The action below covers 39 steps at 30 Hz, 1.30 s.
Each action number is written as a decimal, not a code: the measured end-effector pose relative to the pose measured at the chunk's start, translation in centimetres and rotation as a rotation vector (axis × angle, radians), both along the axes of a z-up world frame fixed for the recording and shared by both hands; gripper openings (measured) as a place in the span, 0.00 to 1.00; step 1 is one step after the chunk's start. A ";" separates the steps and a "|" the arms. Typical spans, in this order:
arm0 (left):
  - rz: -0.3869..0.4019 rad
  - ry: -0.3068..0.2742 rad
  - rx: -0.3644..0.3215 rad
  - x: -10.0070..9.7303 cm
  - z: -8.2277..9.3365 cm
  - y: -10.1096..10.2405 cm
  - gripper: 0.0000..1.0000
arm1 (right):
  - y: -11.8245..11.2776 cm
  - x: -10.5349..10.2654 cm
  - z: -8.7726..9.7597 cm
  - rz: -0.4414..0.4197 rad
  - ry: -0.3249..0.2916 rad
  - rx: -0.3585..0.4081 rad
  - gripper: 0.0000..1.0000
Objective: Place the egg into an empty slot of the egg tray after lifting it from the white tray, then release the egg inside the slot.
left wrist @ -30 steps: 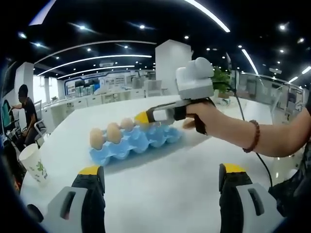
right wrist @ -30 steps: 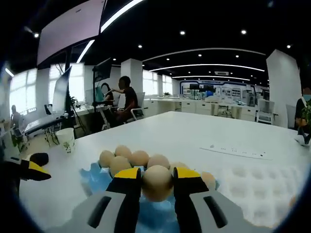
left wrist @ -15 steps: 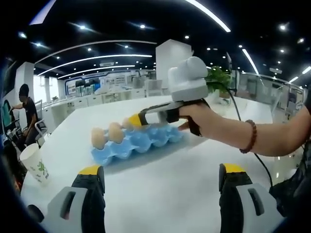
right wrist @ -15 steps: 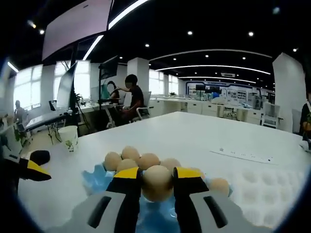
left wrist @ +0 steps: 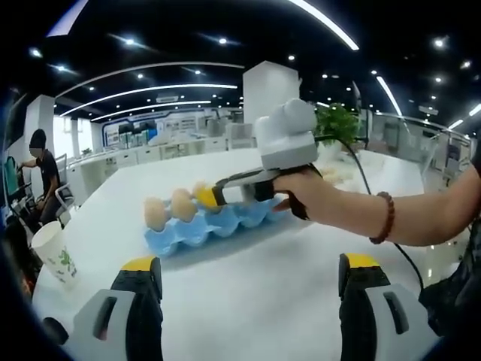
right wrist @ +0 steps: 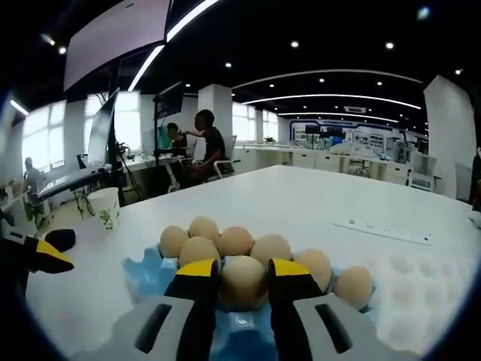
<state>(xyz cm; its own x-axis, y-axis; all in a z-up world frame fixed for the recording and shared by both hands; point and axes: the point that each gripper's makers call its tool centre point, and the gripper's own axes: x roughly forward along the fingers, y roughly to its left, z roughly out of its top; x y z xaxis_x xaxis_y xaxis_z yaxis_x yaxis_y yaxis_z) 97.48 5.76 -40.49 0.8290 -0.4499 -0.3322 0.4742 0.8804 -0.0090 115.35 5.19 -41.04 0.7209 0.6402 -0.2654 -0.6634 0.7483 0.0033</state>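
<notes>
Meanwhile, in the left gripper view, the left claw (left wrist: 248, 301) hangs open over the worktop (left wrist: 255, 286), while the right claw (left wrist: 204, 197) reaches over the blue tray (left wrist: 225, 222).

In the right gripper view, the right claw (right wrist: 243, 282) grips the egg (right wrist: 242, 281) low over the tray (right wrist: 143, 271). Placing step; next, seat it in an empty slot and let go.

We see a white table (left wrist: 248, 286) carrying a blue egg tray (left wrist: 214, 224) out toward its middle. A paper cup (left wrist: 52, 254) stands by the table's edge. In the right gripper view, a white tray (right wrist: 421, 289) lies just beside the egg tray, and a paper strip (right wrist: 391, 231) lies farther in.
</notes>
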 end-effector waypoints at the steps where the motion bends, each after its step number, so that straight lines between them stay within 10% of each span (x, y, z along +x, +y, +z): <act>1: 0.000 0.000 -0.001 0.0 0.0 0.0 1.00 | 0.0 0.0 -0.1 0.001 0.001 -0.001 0.27; 19: 0.005 -0.005 -0.013 0.4 0.0 0.7 1.00 | 0.1 -0.4 -0.6 0.004 -0.003 0.035 0.29; 39: 0.016 -0.018 -0.023 0.3 0.4 0.9 1.00 | 0.2 -0.9 0.6 0.013 -0.020 0.079 0.61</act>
<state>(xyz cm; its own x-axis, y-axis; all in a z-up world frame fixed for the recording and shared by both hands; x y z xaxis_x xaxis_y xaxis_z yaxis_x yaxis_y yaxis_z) 97.80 6.68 -40.10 0.8420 -0.4436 -0.3070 0.4599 0.8877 -0.0214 114.49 5.38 -40.48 0.7174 0.6676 -0.1991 -0.6732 0.7379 0.0488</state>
